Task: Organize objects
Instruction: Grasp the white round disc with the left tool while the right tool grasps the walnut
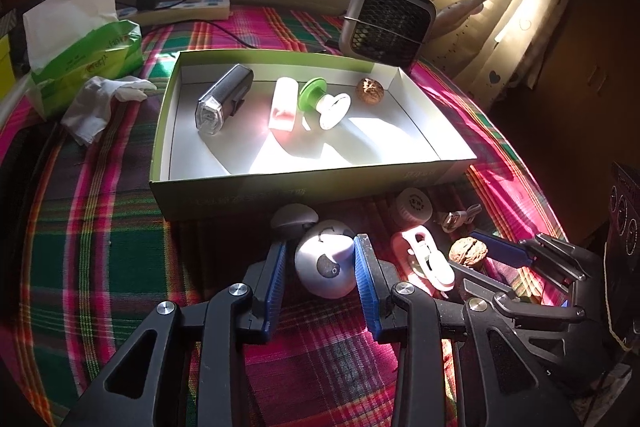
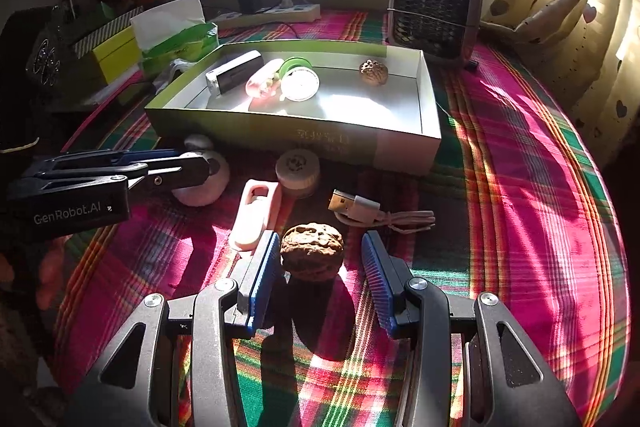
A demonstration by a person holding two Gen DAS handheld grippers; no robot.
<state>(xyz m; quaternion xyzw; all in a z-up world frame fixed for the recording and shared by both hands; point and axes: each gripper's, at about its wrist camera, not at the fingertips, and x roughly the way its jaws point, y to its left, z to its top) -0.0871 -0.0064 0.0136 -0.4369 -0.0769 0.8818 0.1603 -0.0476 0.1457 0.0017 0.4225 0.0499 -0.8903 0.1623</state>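
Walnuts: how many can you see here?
2. One walnut lies inside the open box, at its right end; the other walnut sits on the plaid cloth between the right tool's fingers.

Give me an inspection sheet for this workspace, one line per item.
Surface: plaid cloth, sunlit.
Job's things: open box holds bike light, pink tube, green spool, walnut; outside lie white round toy, pink clip, cap, second walnut.
Clutter: tissue pack, fan.
Grippers: left gripper closed on the toy; right gripper straddles the second walnut, gaps showing.
Cables: USB cable; power strip.
Surroundings: window, curtain.
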